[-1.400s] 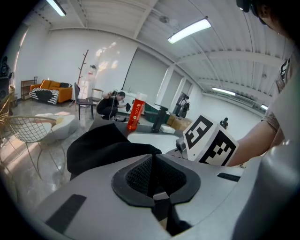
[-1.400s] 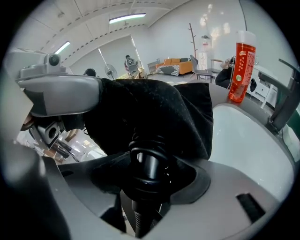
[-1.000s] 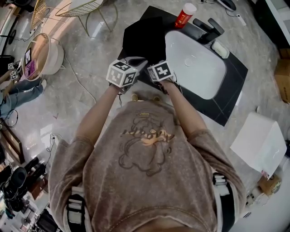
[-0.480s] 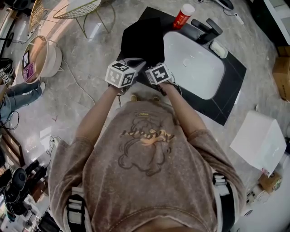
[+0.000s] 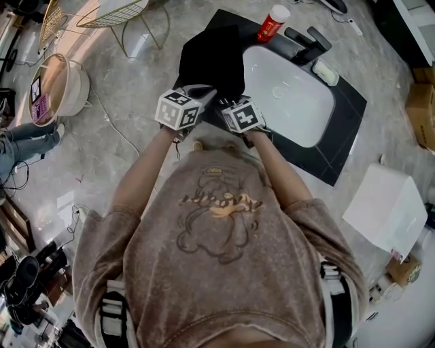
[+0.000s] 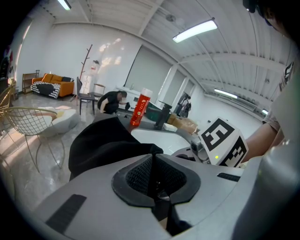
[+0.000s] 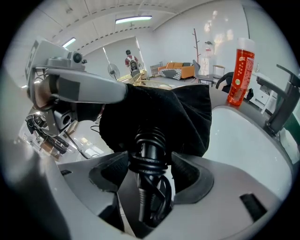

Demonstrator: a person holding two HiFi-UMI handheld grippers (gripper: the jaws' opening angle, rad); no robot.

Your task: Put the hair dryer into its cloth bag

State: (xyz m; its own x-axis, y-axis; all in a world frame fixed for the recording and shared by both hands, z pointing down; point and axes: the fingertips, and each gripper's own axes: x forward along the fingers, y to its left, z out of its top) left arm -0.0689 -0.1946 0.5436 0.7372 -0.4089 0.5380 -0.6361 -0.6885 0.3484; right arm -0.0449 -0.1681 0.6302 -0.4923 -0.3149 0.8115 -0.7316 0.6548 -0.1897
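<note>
A person in a brown shirt [image 5: 217, 238] is standing at a black tabletop [image 5: 343, 139], leaning over its near edge with a gripper in each hand. The two grippers are working close together at the near left corner.

The left gripper [image 6: 151, 161] is keeping its jaws closed, and they are pinching the near rim of the black cloth bag [image 6: 105, 145]. The right gripper [image 7: 150, 164] is just to its right. Its jaws have just been opening and are now standing wide apart. The hair dryer [image 7: 149, 140] is showing only its cord-wrapped handle, which is standing between those jaws with a gap on either side. The rest of it is sitting inside the bag's mouth, hidden by the cloth.

The bag is bulging across the left end of the tabletop, just beside the white sink [image 5: 299, 115], which is filling the middle.

Beyond the sink, a red bottle [image 5: 274, 24] with a white cap is standing on the far rim, and a dark faucet [image 5: 309, 44] is reaching over the basin to its right.

On the pale floor [image 5: 136, 88], a white box [image 5: 387, 211] is sitting well to the right, and a wire chair [image 5: 129, 17] is standing at far left.
</note>
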